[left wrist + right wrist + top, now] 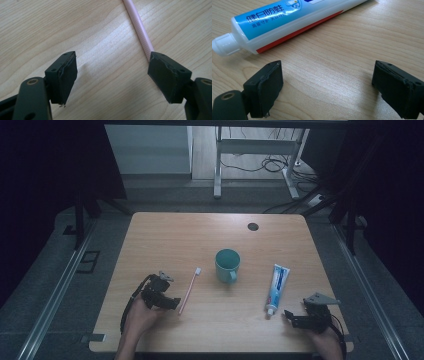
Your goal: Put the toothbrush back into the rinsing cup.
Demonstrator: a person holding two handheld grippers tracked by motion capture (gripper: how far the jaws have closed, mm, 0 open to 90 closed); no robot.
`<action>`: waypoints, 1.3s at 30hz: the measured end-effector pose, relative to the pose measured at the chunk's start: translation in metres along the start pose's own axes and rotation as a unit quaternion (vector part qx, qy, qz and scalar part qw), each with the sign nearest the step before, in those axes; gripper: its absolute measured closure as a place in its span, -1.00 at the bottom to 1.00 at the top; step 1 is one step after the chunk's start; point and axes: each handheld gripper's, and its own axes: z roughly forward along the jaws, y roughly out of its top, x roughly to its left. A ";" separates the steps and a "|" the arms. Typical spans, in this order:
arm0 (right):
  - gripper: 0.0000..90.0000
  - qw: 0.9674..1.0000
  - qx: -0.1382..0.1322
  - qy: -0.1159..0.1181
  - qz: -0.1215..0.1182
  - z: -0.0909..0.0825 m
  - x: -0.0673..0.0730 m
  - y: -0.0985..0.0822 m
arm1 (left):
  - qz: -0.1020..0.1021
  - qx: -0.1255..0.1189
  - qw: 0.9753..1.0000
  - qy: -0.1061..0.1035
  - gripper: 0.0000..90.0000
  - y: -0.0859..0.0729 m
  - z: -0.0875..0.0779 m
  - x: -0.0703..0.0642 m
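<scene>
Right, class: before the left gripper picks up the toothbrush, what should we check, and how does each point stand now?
1. Left gripper open: ok, nothing between its jaws.
2. Toothbrush between the jaws: not ok; the left gripper view has the handle beside one jaw tip, outside the gap.
3. Toothbrush lying flat on the table: ok.
4. Cup upright, apart from the toothbrush: ok.
5. Right gripper open, holding nothing: ok.
6. Toothpaste capped, lying apart from the right gripper: ok.
</scene>
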 end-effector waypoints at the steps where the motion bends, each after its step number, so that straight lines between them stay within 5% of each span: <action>1: -0.78 1.000 0.000 0.000 0.000 0.000 0.000 0.000 | 0.000 0.007 1.000 -0.001 -0.47 0.003 0.000 0.001; 14: -0.78 1.000 0.000 0.000 0.001 0.000 0.000 0.000 | 0.011 0.062 0.998 -0.009 -0.38 0.032 0.009 0.001; 26: -0.78 1.000 0.000 0.000 0.000 0.000 0.000 0.000 | 0.015 0.086 0.996 -0.019 -0.25 0.055 0.017 -0.005; 39: -0.78 1.000 0.000 0.000 0.000 0.000 0.000 0.000 | 0.028 0.144 0.989 -0.021 -0.01 0.079 0.032 -0.013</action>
